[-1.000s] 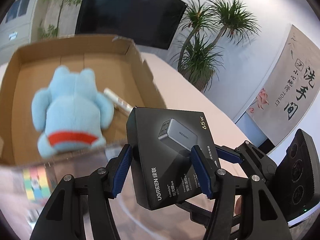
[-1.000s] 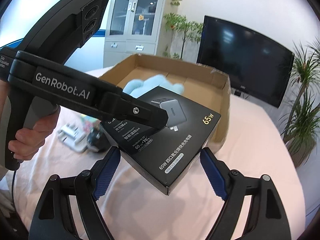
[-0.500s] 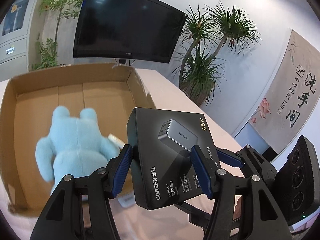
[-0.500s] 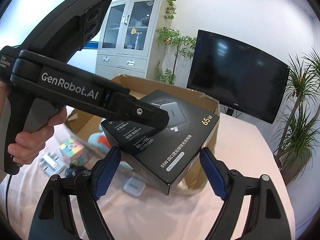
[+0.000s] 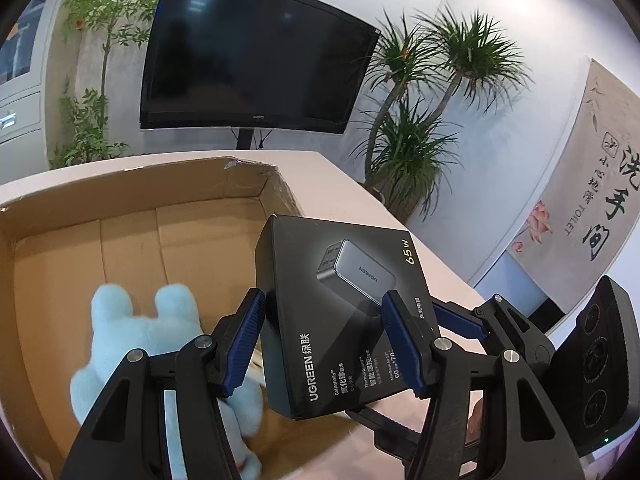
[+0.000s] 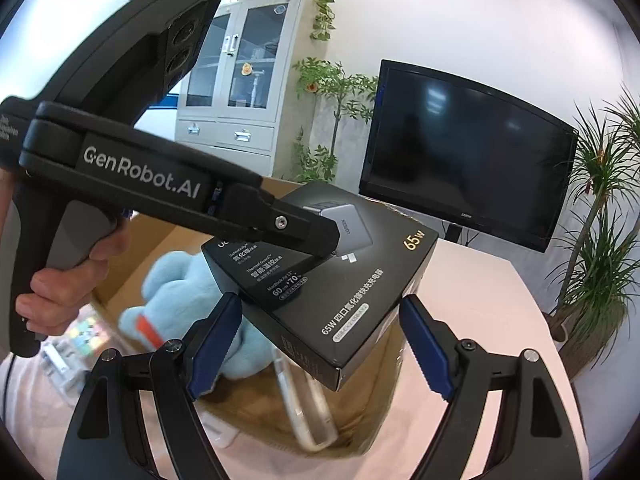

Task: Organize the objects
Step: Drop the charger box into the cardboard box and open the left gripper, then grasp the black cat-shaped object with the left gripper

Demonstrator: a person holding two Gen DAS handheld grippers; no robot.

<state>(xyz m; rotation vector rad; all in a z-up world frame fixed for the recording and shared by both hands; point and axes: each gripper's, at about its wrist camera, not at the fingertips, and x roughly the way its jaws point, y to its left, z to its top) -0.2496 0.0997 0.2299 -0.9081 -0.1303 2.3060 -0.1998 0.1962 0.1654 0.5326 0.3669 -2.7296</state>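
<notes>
I'm gripping a flat, matte black charger box point(image 5: 340, 316) in my left gripper point(image 5: 324, 340), its ribbed blue pads pinching the box's two faces. It's hanging over the open cardboard box point(image 5: 132, 200), where a fuzzy light-blue plush toy point(image 5: 120, 332) is lying. The carton is sitting on a pale pink tabletop point(image 6: 480, 280) facing a dark monitor point(image 5: 248, 52). My right gripper point(image 6: 320, 348) is staying spread just beneath, not touching.

Charger box point(image 5: 344, 320): black card, smooth, slight sheen. Carton point(image 5: 132, 236): brown corrugated cardboard, matt, torn rim. Plush point(image 5: 132, 328): pale blue fuzzy cloth. Left gripper point(image 5: 324, 344): matt black plastic, blue ribbed pads point(image 5: 244, 340), bright metal screws. Table point(image 6: 476, 280): pinkish, matt. Screen point(image 6: 468, 152): glossy black.
</notes>
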